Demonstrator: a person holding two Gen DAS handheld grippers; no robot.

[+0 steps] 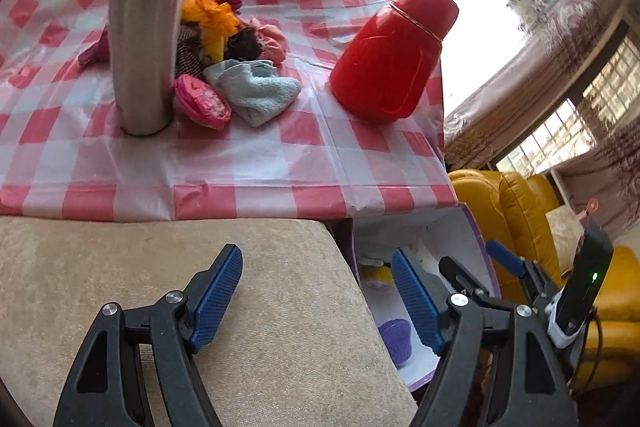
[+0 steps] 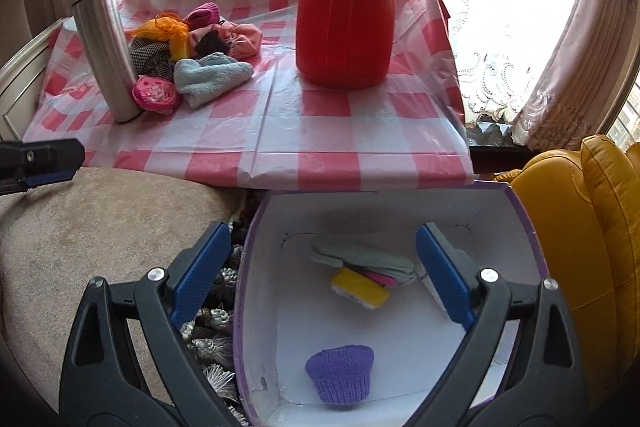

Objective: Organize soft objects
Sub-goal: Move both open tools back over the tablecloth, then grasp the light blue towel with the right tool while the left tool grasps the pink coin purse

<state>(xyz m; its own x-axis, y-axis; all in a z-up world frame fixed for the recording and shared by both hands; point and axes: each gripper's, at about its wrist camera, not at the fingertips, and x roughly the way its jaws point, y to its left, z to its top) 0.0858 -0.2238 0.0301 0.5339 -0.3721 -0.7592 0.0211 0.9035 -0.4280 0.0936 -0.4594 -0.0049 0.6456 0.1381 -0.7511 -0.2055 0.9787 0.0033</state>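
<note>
A pile of soft objects [image 2: 192, 43] lies on the checked table: a light blue towel [image 2: 212, 77], a pink pouch [image 2: 154, 93], orange, black and pink cloths. The pile also shows in the left wrist view [image 1: 232, 67]. A white box [image 2: 400, 315] with a purple rim stands below the table edge and holds a purple knit piece [image 2: 340, 373], a yellow sponge [image 2: 360, 287] and a pale green cloth [image 2: 368, 257]. My right gripper [image 2: 324, 275] is open and empty above the box. My left gripper [image 1: 316, 299] is open and empty over a beige cushion [image 1: 180, 287].
A steel flask [image 2: 102, 43] stands beside the pile on the left. A red jar [image 2: 346, 11] stands on the table's right part. A yellow leather sofa [image 2: 580, 227] is to the right of the box. The right gripper shows in the left wrist view [image 1: 512, 267].
</note>
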